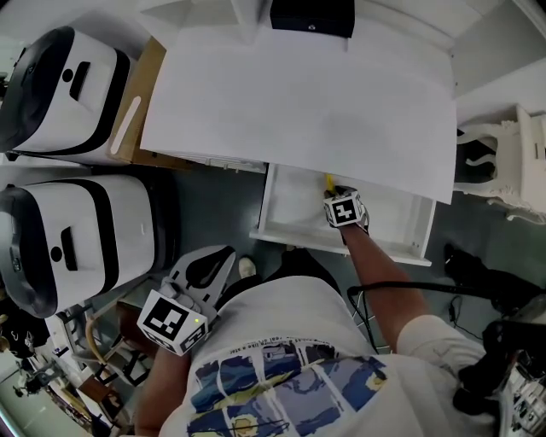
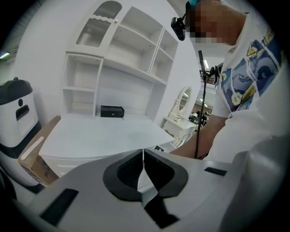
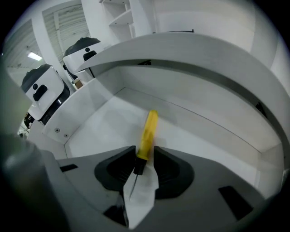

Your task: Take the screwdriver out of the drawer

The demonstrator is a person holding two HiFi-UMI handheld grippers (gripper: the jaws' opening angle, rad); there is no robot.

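A screwdriver [image 3: 148, 133] with a yellow handle and a black collar lies on the floor of the open white drawer [image 3: 104, 122]. My right gripper [image 3: 144, 153] points steeply down into that drawer. Its jaws stand open on either side of the collar, and the pads do not press on it. In the head view only the yellow handle tip [image 1: 328, 182] shows beyond the right gripper [image 1: 334, 195], under the desk edge. The left gripper [image 1: 213, 260] hangs low beside the person's body, away from the drawer [image 1: 290, 235]. Its jaws [image 2: 143, 156] are shut on nothing.
The white desk top [image 1: 299, 94] overhangs the drawer's back, with a black box [image 1: 311, 15] at its far edge. Two white-and-black machines [image 1: 68, 94] [image 1: 77, 239] and a cardboard panel [image 1: 141, 94] stand at the left. White furniture [image 1: 512, 162] stands at the right.
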